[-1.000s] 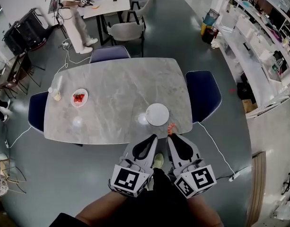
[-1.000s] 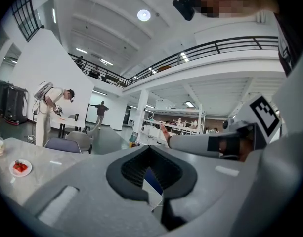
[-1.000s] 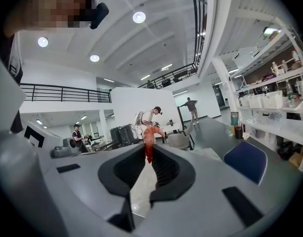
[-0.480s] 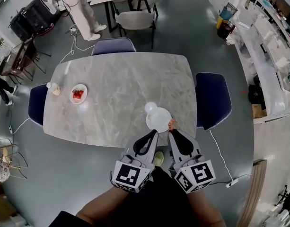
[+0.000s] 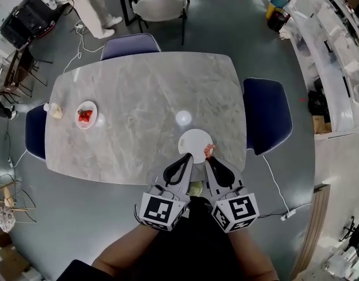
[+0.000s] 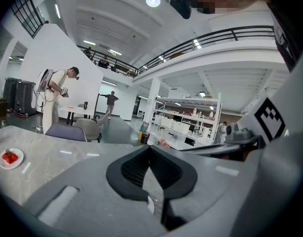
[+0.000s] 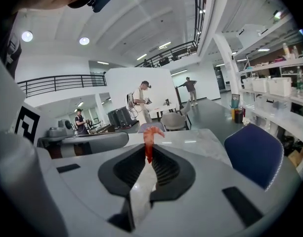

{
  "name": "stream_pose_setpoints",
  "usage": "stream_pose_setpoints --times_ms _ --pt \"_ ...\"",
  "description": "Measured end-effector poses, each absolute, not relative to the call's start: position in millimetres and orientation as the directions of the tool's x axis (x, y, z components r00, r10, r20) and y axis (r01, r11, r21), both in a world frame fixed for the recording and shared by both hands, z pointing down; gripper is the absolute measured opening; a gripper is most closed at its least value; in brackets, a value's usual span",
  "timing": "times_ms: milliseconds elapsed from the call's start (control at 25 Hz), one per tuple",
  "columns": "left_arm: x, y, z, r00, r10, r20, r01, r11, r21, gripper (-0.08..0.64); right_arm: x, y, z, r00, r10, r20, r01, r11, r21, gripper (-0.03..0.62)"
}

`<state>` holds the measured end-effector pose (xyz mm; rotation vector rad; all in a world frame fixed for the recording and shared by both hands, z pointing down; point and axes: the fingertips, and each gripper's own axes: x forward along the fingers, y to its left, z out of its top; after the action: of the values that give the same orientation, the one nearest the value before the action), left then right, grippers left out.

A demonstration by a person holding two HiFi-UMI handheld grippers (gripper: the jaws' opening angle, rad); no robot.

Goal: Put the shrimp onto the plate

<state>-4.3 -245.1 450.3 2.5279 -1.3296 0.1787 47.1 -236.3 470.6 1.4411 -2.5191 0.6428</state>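
Observation:
My right gripper [image 5: 207,156] is shut on an orange shrimp [image 5: 209,151], which sticks out past the jaw tips over the right rim of a white plate [image 5: 194,141] near the table's front edge. In the right gripper view the shrimp [image 7: 150,140] stands upright between the closed jaws of that gripper [image 7: 148,154]. My left gripper [image 5: 189,156] is shut with nothing in it, its tip at the plate's near rim. In the left gripper view its jaws [image 6: 150,154] meet with nothing between them.
The marble table [image 5: 138,98] carries a second small plate with red food [image 5: 85,114] at its left and a small bottle [image 5: 53,110] at the left edge. Blue chairs [image 5: 267,115] stand around it. A person [image 5: 91,2] stands at a far table.
Both grippers moved forward over the table's front edge. The shrimp in the right gripper now hangs over the white plate's right rim instead of short of the plate.

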Motion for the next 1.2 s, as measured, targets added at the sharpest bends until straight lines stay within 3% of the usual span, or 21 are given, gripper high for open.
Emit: stream_pose_setpoints --times_ms 760,1200 --pt "-18 -292 566 0.609 -0.734 0.300 -0.793 -0.573 0.206 0.008 29 -274 652 -0.430 -0.679 0.595 -0.894 0.412 -0.177 0.044" --pt "-22 -301 598 0.616 -0.719 0.321 -0.787 -0.584 0.200 0.008 27 -282 702 -0.374 -0.619 0.691 -0.904 0.411 -0.121 0.044"
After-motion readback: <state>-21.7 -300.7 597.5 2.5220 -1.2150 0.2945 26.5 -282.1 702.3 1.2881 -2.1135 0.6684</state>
